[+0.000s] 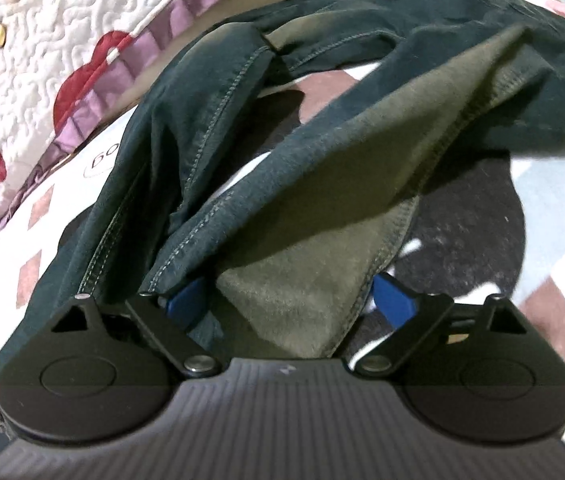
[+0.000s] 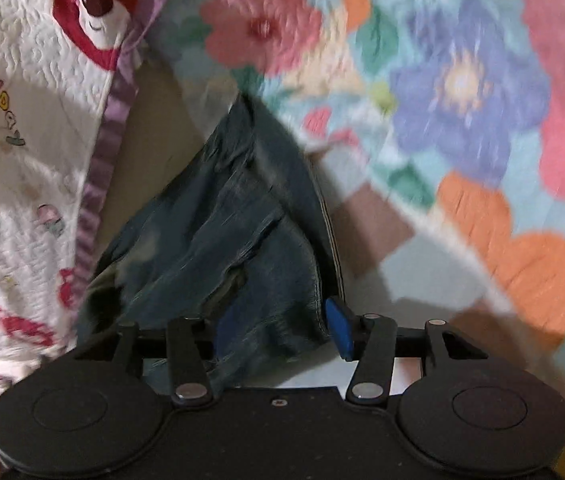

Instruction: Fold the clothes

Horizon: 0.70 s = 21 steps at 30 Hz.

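Observation:
A pair of dark blue jeans with an olive-grey fleece lining hangs lifted above the bed. In the left wrist view my left gripper is shut on a thick bunch of the lined cloth, which fills the gap between the blue pads. The cloth stretches taut from there to the upper right. In the blurred right wrist view my right gripper is shut on a folded denim edge of the jeans. Its right blue pad shows; the left one is mostly covered by cloth.
A white quilted blanket with red bear prints and a purple frill lies at the left. A flowered quilt fills the right. Under the jeans is a white sheet with brown squares.

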Each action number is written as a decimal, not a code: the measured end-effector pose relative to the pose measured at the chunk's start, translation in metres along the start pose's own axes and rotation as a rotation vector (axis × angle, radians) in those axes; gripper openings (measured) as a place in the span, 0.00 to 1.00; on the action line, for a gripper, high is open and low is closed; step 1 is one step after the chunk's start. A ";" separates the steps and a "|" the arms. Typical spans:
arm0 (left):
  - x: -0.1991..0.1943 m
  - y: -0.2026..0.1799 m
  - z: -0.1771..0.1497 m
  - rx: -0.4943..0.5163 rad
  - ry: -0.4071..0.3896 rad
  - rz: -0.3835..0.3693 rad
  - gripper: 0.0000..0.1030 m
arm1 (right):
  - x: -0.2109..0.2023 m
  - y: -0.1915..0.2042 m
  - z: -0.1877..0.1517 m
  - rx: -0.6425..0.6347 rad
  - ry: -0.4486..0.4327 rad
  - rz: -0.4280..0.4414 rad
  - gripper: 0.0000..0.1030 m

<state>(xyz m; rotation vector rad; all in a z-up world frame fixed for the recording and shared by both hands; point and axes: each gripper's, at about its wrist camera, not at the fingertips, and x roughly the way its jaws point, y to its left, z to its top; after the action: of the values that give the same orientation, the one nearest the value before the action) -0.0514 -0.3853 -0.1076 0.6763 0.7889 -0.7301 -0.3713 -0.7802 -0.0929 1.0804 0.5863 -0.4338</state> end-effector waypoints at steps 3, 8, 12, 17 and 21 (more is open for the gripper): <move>-0.002 0.002 0.001 -0.050 0.012 -0.054 0.58 | 0.005 -0.009 -0.006 0.027 0.046 0.042 0.55; -0.006 -0.003 -0.001 -0.014 -0.001 -0.051 0.51 | 0.004 0.003 -0.015 -0.051 0.031 -0.085 0.56; -0.007 -0.007 0.002 0.029 0.002 -0.023 0.20 | -0.004 0.028 -0.022 -0.159 0.004 -0.120 0.64; -0.004 -0.029 -0.002 0.132 0.008 0.058 0.24 | 0.017 0.018 -0.034 0.006 0.093 -0.064 0.64; -0.002 -0.024 -0.003 0.131 -0.011 0.070 0.44 | 0.020 0.014 -0.043 0.116 0.139 0.036 0.64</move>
<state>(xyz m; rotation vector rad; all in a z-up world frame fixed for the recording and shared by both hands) -0.0726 -0.3961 -0.1140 0.8131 0.7085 -0.7257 -0.3575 -0.7359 -0.1107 1.2376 0.6696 -0.3669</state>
